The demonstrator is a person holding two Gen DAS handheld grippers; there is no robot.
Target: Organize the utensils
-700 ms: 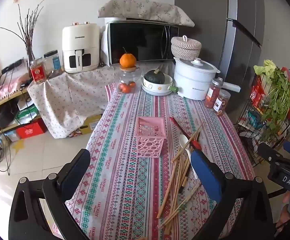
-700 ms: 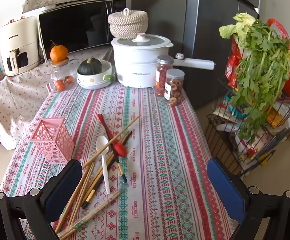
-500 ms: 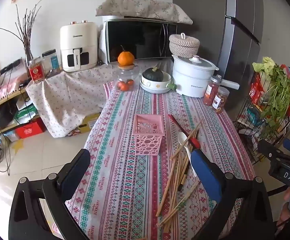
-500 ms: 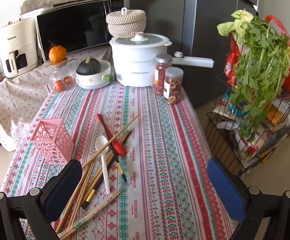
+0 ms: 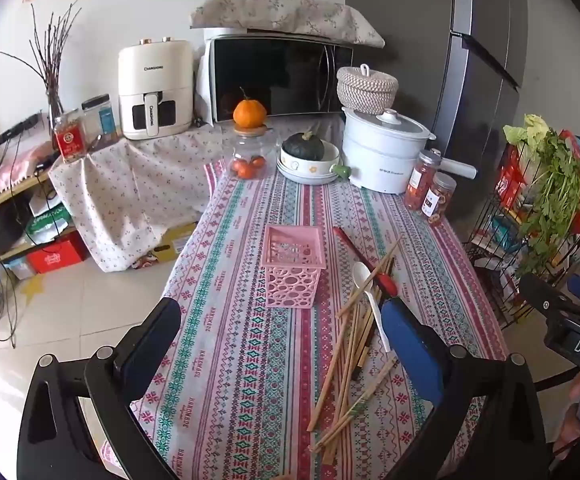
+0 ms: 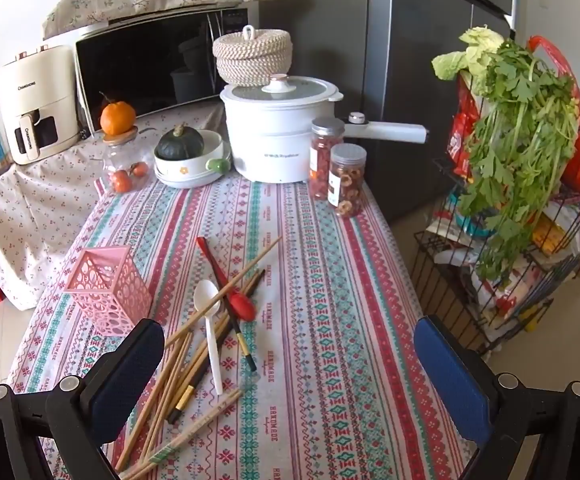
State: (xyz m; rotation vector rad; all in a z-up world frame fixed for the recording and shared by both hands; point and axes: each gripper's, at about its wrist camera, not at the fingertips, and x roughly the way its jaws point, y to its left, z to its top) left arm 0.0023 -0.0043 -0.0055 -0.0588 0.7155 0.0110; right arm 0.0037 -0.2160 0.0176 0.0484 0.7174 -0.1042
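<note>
Two hand-held grippers are hovering over a table draped in a striped, patterned tablecloth [image 6: 330,288], where a loose heap of utensils is waiting to be sorted. The left gripper [image 5: 282,344] is standing wide open and holding nothing, and the right gripper [image 6: 290,364] is likewise spread wide and empty.

Just to the right of an upright, empty pink perforated plastic holder [image 5: 293,266], a pile of long wooden chopsticks [image 6: 178,364] is lying crisscrossed with a white plastic spoon [image 6: 210,320], a red spoon with a slim handle [image 6: 226,280] and a pair of dark, gold-tipped chopsticks [image 6: 242,340].

All of these are probably light and rigid; the thin, smooth sticks are likely rolling or slipping easily between padded fingers, so pinching near mid-length looks safest. The spoons are probably best taken by the handle, not the curved bowl. Because the pieces are overlapping, lifting one is likely to disturb its neighbours. The holder looks light enough to tip if knocked.
</note>
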